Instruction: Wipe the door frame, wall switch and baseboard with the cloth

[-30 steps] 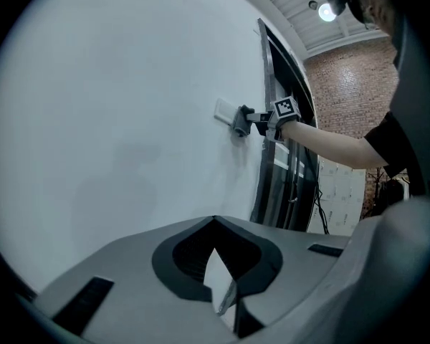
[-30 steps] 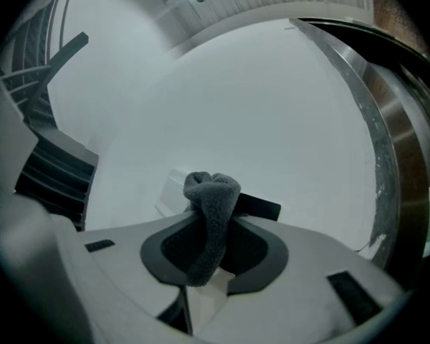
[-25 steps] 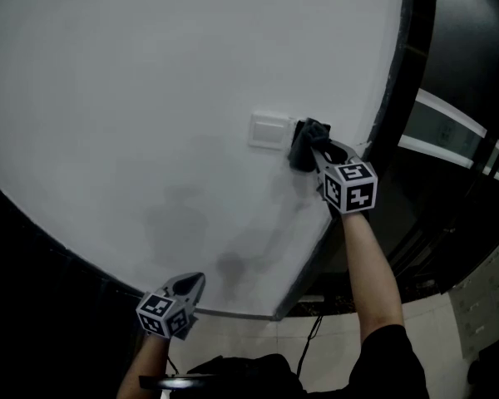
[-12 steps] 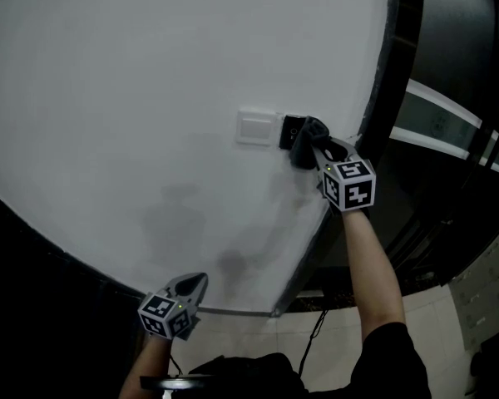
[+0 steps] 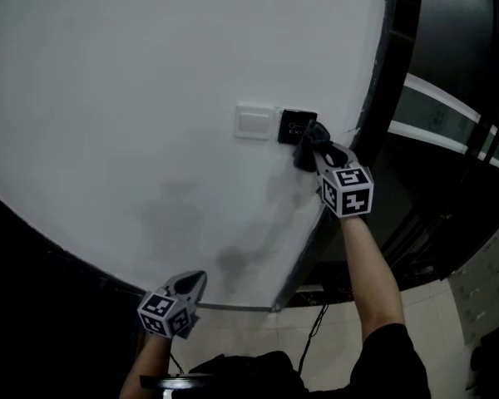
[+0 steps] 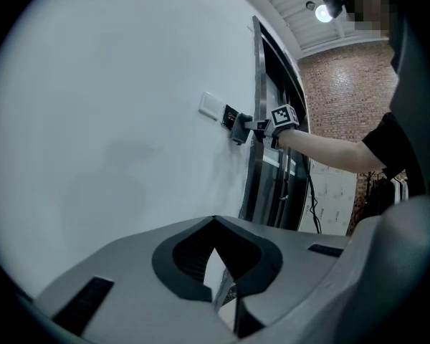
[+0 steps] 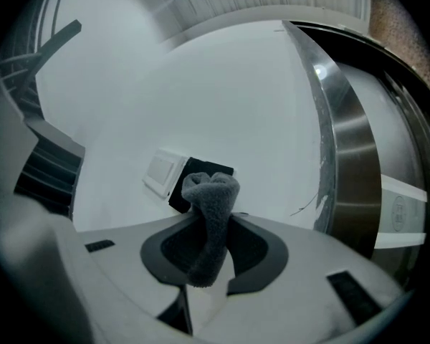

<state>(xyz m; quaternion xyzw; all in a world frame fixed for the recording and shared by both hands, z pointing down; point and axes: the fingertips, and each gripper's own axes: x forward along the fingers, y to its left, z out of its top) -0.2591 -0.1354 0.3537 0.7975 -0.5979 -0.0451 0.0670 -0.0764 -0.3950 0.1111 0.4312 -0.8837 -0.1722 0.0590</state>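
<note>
On the white wall a white switch (image 5: pixel 254 122) sits beside a black panel (image 5: pixel 296 126). My right gripper (image 5: pixel 314 150) is shut on a dark grey cloth (image 5: pixel 306 150), whose bunched end lies just right of and below the black panel, at the wall. In the right gripper view the cloth (image 7: pixel 209 221) rises from between the jaws in front of the black panel (image 7: pixel 201 181) and the white switch (image 7: pixel 162 172). The dark door frame (image 5: pixel 392 81) runs up the right of the wall. My left gripper (image 5: pixel 195 283) hangs low by the wall's bottom edge, shut and holding nothing.
A metal door frame strip (image 7: pixel 342 149) stands right of the cloth, with a crack in the wall paint (image 7: pixel 306 203) beside it. A cable (image 5: pixel 313 332) hangs near the wall's lower corner. Pale floor tiles (image 5: pixel 432 339) lie below. A brick wall (image 6: pixel 340 84) stands beyond the doorway.
The cloth in my right gripper has slid right and slightly down, off the black panel, which now shows in full. The left gripper has stayed put.
</note>
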